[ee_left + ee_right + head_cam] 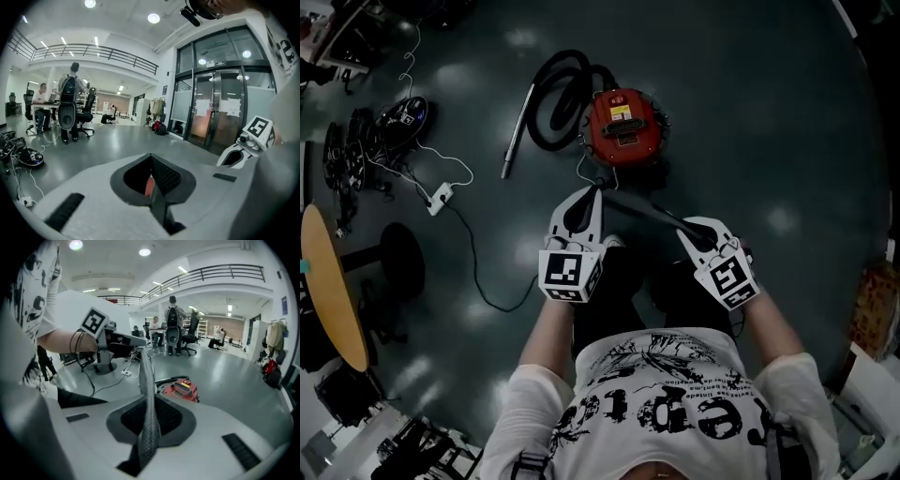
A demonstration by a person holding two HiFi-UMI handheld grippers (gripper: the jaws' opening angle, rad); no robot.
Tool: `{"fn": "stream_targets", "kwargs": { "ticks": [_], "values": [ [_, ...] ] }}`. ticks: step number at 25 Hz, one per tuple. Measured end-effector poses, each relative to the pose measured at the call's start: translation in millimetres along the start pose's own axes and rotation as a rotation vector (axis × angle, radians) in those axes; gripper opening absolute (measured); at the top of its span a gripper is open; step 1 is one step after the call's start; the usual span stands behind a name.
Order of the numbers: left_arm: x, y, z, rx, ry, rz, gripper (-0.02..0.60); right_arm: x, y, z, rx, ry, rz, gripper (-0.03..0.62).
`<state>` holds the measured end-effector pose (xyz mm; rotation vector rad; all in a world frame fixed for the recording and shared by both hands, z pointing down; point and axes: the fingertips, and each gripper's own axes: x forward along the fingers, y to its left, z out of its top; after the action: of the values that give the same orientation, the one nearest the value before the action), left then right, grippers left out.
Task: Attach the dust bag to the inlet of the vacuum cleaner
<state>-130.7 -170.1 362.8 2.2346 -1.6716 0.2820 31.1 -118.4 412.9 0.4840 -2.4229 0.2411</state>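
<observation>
The red vacuum cleaner (623,127) sits on the dark floor ahead of me, its black hose (561,98) coiled to its left. A dark dust bag (642,208) is stretched as a narrow band between my two grippers, just in front of the vacuum. My left gripper (598,190) is shut on one end of it, and my right gripper (686,225) is shut on the other. In the right gripper view the grey mesh bag (149,418) runs from the jaws up toward the left gripper (108,341), with the vacuum cleaner (180,390) beyond. The left gripper view shows the bag's edge (159,206) pinched in the jaws.
A metal wand (517,131) lies left of the hose. A white power strip (441,197) with cables and a heap of gear (366,141) lie at the left. A round stool base (401,258) and a wooden table edge (328,281) stand near my left.
</observation>
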Motion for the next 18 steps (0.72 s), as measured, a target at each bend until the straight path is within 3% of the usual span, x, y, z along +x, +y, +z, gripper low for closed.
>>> {"fn": "stream_targets", "kwargs": {
  "ticks": [2, 6, 8, 11, 18],
  "values": [
    [21.3, 10.3, -30.8, 0.025, -0.059, -0.015, 0.002, 27.3, -5.3, -34.6, -0.055, -0.018, 0.026, 0.025],
    [65.4, 25.7, -77.5, 0.16, -0.161, -0.05, 0.002, 82.1, -26.0, -102.9, -0.129, -0.045, 0.029, 0.026],
    [86.3, 33.3, -106.0, 0.167, -0.178, -0.068, 0.002, 106.2, -34.4, -133.2, -0.151, -0.063, 0.038, 0.026],
    [113.1, 39.2, -151.1, 0.13, -0.159, -0.112, 0.002, 136.4, -39.8, -171.0, -0.214, -0.071, 0.058, 0.026],
    [173.0, 64.3, -197.4, 0.235, -0.113, -0.037, 0.012, 183.3, -51.5, -215.0, -0.32, 0.019, 0.117, 0.025]
  ]
}}
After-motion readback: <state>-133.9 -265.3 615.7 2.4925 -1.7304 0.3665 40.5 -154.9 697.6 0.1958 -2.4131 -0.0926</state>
